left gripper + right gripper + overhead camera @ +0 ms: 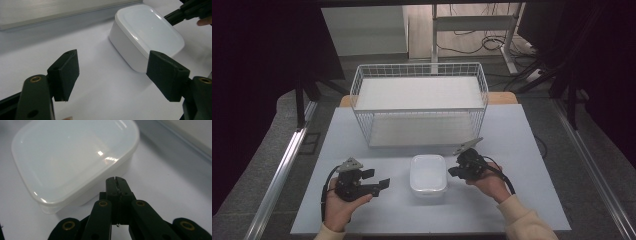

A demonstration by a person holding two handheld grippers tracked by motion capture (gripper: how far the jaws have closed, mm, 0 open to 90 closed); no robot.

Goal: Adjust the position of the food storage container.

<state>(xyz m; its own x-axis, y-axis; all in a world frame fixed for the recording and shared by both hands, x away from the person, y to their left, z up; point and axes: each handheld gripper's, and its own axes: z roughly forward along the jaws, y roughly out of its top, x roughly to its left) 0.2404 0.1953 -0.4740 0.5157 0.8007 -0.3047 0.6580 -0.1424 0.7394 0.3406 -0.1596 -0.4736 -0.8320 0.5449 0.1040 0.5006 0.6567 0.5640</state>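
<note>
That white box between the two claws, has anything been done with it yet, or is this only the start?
It looks like the start. The white lidded box sits on the table, lid on, in front of the wire basket, whose shelves are bare. In hand: the left claw is open and aimed at the box; the right claw is shut, its tip close beside the box. Gripping and moving it seem still to come.

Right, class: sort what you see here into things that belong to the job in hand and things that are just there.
In the job:
- white lidded box, between the two grippers
- left gripper, jaws open, pointing at the box
- right gripper, jaws shut, tip close to the box's rim

Just there:
- wire basket, behind the box
- table
- cables on the floor
</note>
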